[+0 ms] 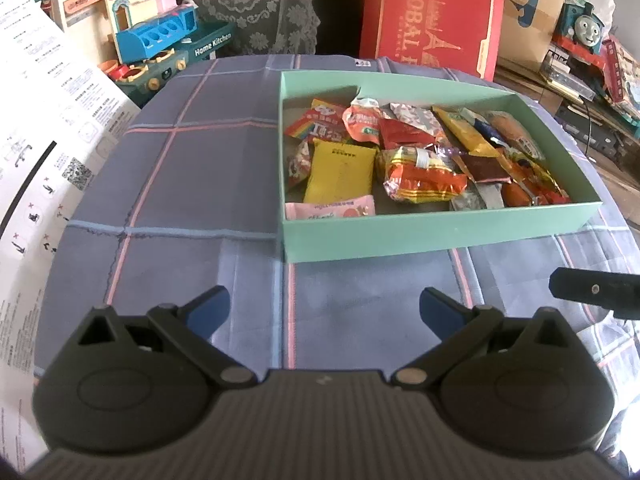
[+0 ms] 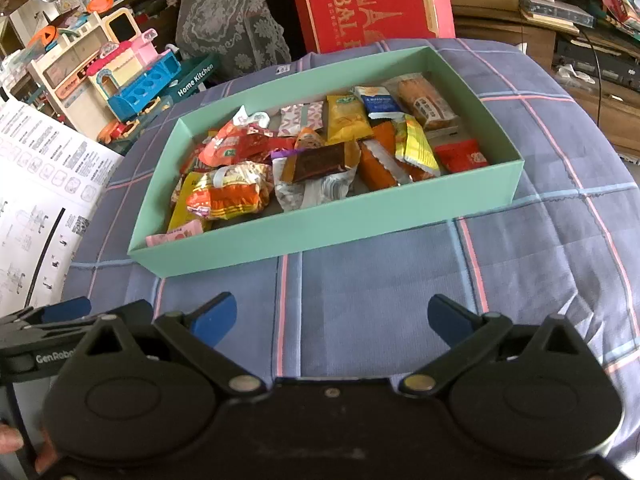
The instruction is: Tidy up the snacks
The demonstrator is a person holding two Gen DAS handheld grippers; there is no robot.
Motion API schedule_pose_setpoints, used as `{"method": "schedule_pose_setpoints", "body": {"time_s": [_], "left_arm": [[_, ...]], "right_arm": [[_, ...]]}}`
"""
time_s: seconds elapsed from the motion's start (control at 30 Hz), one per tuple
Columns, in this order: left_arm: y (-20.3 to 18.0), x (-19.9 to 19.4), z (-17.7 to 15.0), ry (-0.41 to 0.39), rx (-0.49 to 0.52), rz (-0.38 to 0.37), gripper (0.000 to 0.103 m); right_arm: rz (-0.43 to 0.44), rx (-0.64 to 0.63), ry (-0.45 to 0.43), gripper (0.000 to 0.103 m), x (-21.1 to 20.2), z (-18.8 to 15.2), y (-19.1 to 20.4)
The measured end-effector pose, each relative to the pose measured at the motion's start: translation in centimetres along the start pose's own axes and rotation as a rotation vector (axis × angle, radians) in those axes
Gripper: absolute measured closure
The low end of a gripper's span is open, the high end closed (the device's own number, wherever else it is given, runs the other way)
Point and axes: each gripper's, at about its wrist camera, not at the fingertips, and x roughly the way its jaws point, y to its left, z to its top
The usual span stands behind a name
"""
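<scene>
Evidently both the left gripper (image 1: 324, 304) and right gripper (image 2: 332, 314) hover wide open and empty before the green box (image 2: 320, 228), where snacks (image 2: 316, 148) lie gathered, leaving the table (image 2: 360, 300) bare.

Left claw (image 1: 324, 308) and right claw (image 2: 332, 316), both empty, fingers spread wide, side by side.

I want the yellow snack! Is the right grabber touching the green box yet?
Apart. In the right wrist view the right gripper is open over the checked cloth, and a strip of bare cloth shows between its fingertips and the green box.
</scene>
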Motion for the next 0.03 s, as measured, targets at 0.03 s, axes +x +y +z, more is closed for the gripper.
{"method": "schedule_pose_setpoints", "body": {"time_s": [0.03], "left_arm": [[-0.03,0.01,-0.02,0.000,0.002,0.003,0.000]], "right_arm": [[-0.003,-0.003,-0.001,0.000,-0.01,0.00,0.03]]}}
